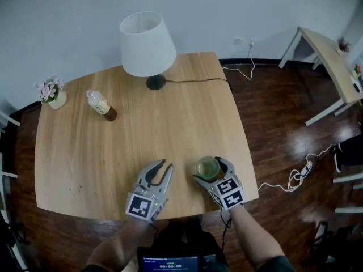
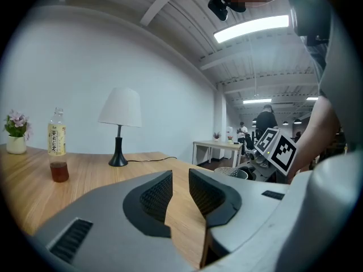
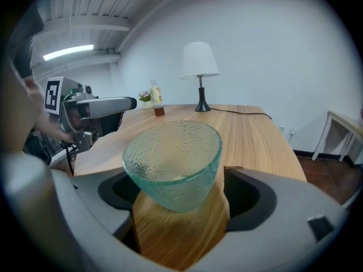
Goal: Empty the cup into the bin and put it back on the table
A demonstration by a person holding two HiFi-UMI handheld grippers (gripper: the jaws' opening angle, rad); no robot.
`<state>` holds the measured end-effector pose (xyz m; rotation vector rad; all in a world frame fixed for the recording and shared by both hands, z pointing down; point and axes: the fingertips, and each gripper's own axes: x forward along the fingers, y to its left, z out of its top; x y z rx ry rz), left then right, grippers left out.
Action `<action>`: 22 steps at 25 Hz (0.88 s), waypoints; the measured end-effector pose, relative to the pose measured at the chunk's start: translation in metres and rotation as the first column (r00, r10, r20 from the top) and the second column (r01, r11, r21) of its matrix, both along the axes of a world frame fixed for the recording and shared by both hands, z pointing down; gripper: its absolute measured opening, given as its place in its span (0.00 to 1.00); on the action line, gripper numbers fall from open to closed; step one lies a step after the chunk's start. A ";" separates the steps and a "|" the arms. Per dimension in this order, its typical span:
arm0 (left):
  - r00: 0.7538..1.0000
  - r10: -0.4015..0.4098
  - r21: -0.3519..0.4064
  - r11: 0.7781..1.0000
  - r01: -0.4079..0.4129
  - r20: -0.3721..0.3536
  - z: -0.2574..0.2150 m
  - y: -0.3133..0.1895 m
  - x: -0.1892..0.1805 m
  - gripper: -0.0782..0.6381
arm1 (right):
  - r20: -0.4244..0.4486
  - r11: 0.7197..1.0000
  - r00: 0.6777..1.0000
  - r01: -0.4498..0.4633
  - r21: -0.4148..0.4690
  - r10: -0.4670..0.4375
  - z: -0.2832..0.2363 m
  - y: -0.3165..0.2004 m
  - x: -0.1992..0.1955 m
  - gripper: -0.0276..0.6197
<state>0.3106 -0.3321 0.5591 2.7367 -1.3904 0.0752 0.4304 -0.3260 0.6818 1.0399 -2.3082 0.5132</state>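
A dimpled green glass cup [image 1: 208,167] stands upright on the wooden table [image 1: 142,135] near its front right edge. My right gripper [image 1: 210,170] is around it, with the jaws spread wide on either side. In the right gripper view the cup [image 3: 173,163] rests on the wood between the jaws of the right gripper [image 3: 180,177], and the pads stand slightly apart from the glass. It looks empty. My left gripper [image 1: 168,164] lies to the cup's left, narrowly open with nothing in it. In the left gripper view, bare wood shows in the gap of the left gripper [image 2: 180,177].
A white-shaded lamp [image 1: 147,47] stands at the table's far edge. A bottle [image 1: 101,105] and a small flower pot [image 1: 52,93] are at the far left. A white desk [image 1: 332,67] and floor cables [image 1: 295,177] are to the right. A mesh bin [image 2: 232,173] shows beyond the table's edge.
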 end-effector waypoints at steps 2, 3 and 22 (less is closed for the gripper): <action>1.000 0.001 -0.008 1.000 -0.001 0.000 0.003 -0.001 0.002 0.24 | 0.006 1.000 1.000 -0.008 0.018 0.008 -0.001 -0.004 0.001 0.75; 1.000 0.002 -0.011 1.000 -0.002 0.000 0.004 -0.002 0.002 0.24 | 0.010 1.000 1.000 -0.008 0.027 0.008 -0.002 -0.005 0.000 0.75; 1.000 0.015 -0.013 1.000 -0.015 -0.009 0.006 -0.003 0.007 0.24 | 0.050 0.996 0.998 0.024 0.080 -0.028 -0.011 -0.011 -0.011 0.65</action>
